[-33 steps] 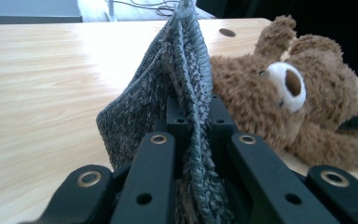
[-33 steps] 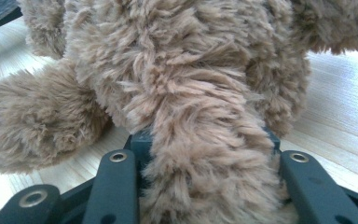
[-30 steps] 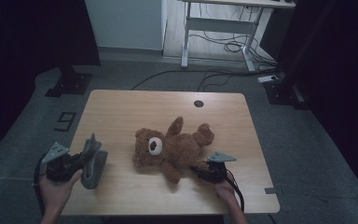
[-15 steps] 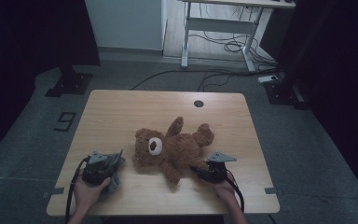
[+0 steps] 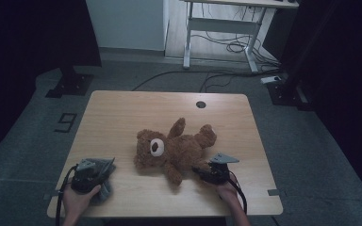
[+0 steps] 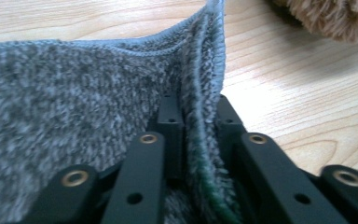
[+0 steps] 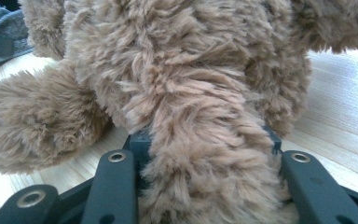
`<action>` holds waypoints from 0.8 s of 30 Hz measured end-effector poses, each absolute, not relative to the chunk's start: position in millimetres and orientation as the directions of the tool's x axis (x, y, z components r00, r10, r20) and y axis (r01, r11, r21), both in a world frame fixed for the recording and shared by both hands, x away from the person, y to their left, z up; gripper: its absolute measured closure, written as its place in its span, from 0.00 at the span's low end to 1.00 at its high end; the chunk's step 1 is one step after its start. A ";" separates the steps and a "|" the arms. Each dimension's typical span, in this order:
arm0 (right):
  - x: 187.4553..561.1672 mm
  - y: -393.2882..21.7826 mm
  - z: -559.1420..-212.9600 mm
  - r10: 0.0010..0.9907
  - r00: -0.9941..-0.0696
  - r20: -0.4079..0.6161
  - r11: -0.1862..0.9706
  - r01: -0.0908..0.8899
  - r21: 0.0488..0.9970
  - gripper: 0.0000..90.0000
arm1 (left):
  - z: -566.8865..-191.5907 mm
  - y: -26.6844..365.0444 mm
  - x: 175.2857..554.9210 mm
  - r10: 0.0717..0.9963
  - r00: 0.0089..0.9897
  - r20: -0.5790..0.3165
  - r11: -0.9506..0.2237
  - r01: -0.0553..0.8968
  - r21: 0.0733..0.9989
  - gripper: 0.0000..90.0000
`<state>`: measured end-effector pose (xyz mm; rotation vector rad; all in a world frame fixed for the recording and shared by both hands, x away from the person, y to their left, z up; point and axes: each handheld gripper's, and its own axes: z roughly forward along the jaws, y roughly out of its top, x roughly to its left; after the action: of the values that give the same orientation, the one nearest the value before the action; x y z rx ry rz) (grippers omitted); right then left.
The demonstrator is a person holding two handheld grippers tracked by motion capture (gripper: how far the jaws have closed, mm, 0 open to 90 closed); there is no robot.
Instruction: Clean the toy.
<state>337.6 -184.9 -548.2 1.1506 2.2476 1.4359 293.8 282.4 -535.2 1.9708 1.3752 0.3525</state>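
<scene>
Left gripper: a second ago it held the grey cloth up off the table at the front left edge, cloth hanging in a bunch. Half a second ago it had come in and down toward the table. Now the cloth lies on the wooden table near the front left corner, left of the bear and apart from it. The jaws have just been opening. In the left gripper view the folded hem of the cloth stands between the two jaws; they sit close to the fabric on both sides, but I cannot tell from this view whether the pads press on it.

Middle: the brown teddy bear lies on its back, head toward the left, white muzzle up, one arm up toward the far edge. Same place and pose as in both earlier frames.

Right gripper: same spot at the front right in all three high views, no visible change. Jaws are clamped on one plush limb of the bear; in the right gripper view the fur bulges out between the two jaws and presses against both. The bear's body rests on the table beyond it, and a bit of the grey cloth shows at the upper left corner of that view.
</scene>
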 end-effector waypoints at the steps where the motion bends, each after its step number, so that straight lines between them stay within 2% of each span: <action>1: 337.6 -184.9 -548.2 0.720 -0.663 0.205 0.209 0.488 0.847 0.62 | -535.2 282.4 293.8 0.902 0.400 -0.163 -0.194 0.712 0.675 0.78; 4: 337.2 -184.8 -548.5 0.721 -0.662 0.203 0.210 0.488 0.847 0.60 | -532.0 276.7 297.0 0.889 0.429 -0.156 -0.223 0.707 0.671 0.62; 5: 337.1 -184.8 -548.6 0.721 -0.661 0.206 0.209 0.491 0.845 0.58 | -530.7 274.9 297.5 0.888 0.434 -0.153 -0.227 0.703 0.674 0.62; 6: 336.6 -184.6 -548.7 0.727 -0.657 0.200 0.212 0.492 0.845 0.52 | -529.0 273.0 297.7 0.889 0.435 -0.144 -0.232 0.699 0.676 0.51; 7: 336.6 -184.6 -548.7 0.727 -0.657 0.200 0.212 0.492 0.845 0.52 | -526.5 271.2 297.3 0.891 0.435 -0.134 -0.235 0.691 0.683 0.51; 8: 335.9 -184.4 -548.2 0.735 -0.650 0.192 0.213 0.491 0.844 0.45 | -519.2 268.1 295.3 0.889 0.442 -0.124 -0.232 0.666 0.710 0.42; 10: 334.7 -184.7 -547.0 0.746 -0.639 0.185 0.206 0.487 0.849 0.40 | -514.3 266.5 294.0 0.886 0.449 -0.119 -0.232 0.650 0.724 0.37; 11: 334.0 -185.3 -546.3 0.747 -0.638 0.189 0.198 0.485 0.852 0.38 | -503.8 262.2 291.5 0.881 0.461 -0.105 -0.232 0.615 0.754 0.36; 16: 330.2 -189.2 -540.3 0.749 -0.633 0.198 0.158 0.461 0.873 0.32 | -483.6 247.6 289.3 0.855 0.508 -0.107 -0.229 0.555 0.799 0.32; 24: 323.5 -199.7 -531.6 0.748 -0.628 0.217 0.107 0.436 0.893 0.29 | -476.4 209.5 290.7 0.789 0.597 -0.143 -0.235 0.510 0.827 0.30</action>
<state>323.5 -199.7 -531.6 1.1678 2.0997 1.5277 290.7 209.5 -476.4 1.9034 1.0409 0.3812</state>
